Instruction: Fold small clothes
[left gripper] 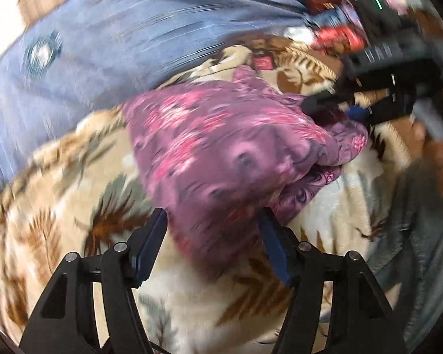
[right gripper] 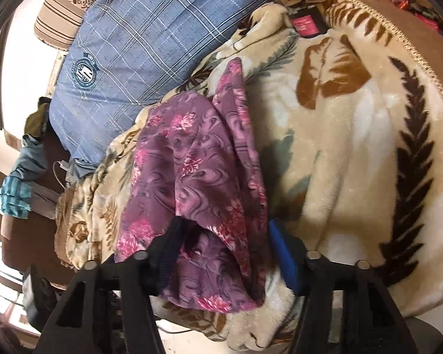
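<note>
Garment: a purple floral cloth (right gripper: pixel 198 159), small and bunched, lies on a cream leaf-print blanket (right gripper: pixel 339 153) on a bed, just in front of a blue checked pillow (right gripper: pixel 138 44).
Left hand-held gripper (left gripper: pixel 212 221): jaws apart, straddling the near edge of the cloth, not pinching it.
Right hand-held gripper (right gripper: pixel 224 236): jaws apart over the other end; cloth lies between them, unclamped.
Step in hand: likely setting the fold down and letting go.
Doing it well: lift both grippers straight off so no fabric drags, then press the bunched layers flat before the next fold.
</note>
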`<control>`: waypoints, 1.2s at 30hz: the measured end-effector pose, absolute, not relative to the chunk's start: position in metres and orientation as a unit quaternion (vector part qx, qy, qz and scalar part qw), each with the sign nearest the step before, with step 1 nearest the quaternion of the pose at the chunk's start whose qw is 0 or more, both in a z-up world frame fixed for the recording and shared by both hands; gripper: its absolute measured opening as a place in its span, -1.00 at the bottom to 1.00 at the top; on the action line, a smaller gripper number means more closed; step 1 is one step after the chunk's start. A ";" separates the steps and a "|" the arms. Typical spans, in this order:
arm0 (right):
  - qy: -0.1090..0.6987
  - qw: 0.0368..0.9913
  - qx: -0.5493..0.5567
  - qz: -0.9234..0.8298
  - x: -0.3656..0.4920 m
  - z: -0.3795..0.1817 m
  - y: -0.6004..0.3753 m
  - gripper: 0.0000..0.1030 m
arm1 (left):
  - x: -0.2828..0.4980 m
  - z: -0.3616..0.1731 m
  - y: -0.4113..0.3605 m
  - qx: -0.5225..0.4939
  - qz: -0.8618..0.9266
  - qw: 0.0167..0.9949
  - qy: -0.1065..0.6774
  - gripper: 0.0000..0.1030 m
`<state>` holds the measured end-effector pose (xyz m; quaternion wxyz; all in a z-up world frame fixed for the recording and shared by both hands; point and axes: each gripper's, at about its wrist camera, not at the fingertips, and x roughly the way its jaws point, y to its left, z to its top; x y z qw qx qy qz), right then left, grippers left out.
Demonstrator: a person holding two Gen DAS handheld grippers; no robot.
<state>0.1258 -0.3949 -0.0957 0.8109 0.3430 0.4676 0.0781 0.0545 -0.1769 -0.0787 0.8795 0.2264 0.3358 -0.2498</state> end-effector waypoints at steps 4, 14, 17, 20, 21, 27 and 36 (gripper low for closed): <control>0.470 0.810 0.342 0.085 0.130 -0.101 -0.390 -0.70 | 0.064 -0.098 -0.199 0.315 -0.215 0.879 0.288 0.36; 0.448 0.832 0.316 0.083 0.112 -0.081 -0.377 -0.91 | 0.061 -0.054 -0.113 0.140 -0.273 0.885 0.350 -0.81; 0.532 0.796 0.281 0.066 0.131 -0.120 -0.357 -0.92 | 0.071 -0.095 -0.111 0.136 -0.270 0.874 0.380 -0.82; 0.548 0.794 0.257 0.064 0.135 -0.123 -0.351 -0.90 | 0.063 -0.089 -0.109 0.100 -0.274 0.885 0.364 -0.80; 0.546 0.796 0.252 0.067 0.134 -0.122 -0.350 -0.87 | 0.062 -0.084 -0.106 0.080 -0.278 0.886 0.362 -0.77; 0.483 0.829 0.273 0.069 0.122 -0.083 -0.363 0.06 | 0.058 -0.052 -0.065 -0.013 -0.325 0.874 0.361 0.38; 0.552 0.793 0.241 0.095 0.226 -0.056 -0.374 0.36 | 0.188 -0.060 -0.054 -0.175 -0.298 0.807 0.479 0.47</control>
